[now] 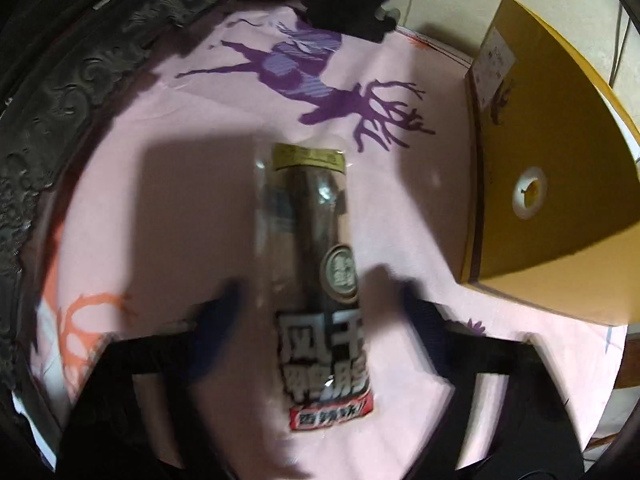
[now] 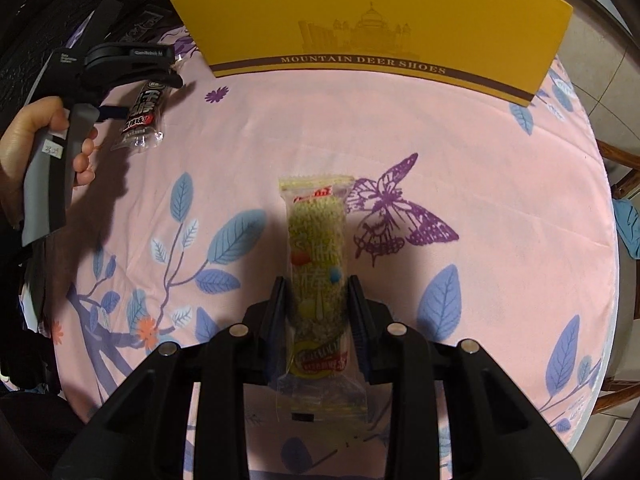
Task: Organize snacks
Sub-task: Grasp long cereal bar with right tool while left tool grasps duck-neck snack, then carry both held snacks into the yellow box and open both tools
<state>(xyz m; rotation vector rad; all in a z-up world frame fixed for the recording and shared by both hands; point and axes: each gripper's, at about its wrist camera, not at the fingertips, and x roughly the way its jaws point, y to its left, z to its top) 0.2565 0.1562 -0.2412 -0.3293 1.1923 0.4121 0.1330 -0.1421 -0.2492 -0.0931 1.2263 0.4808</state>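
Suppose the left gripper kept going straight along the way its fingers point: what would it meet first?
The dark snack packet, lying lengthwise between the left gripper's blurred fingers, and under it the pink tablecloth. Depth is unclear, so whether the pads already touch the packet cannot be told.

You have 2 snack packets on view: 1 dark packet (image 1: 316,272) with bold white lettering, and 1 clear packet (image 2: 318,280) with a pale green crispy bar inside. You have 1 yellow shoe box (image 2: 372,28) on the table. You have 1 pink printed tablecloth (image 2: 480,152). On that cloth you can count 1 purple butterfly (image 2: 400,216) and 1 purple deer (image 1: 304,76). You have 2 grippers, the left gripper (image 1: 320,316) and the right gripper (image 2: 318,300).
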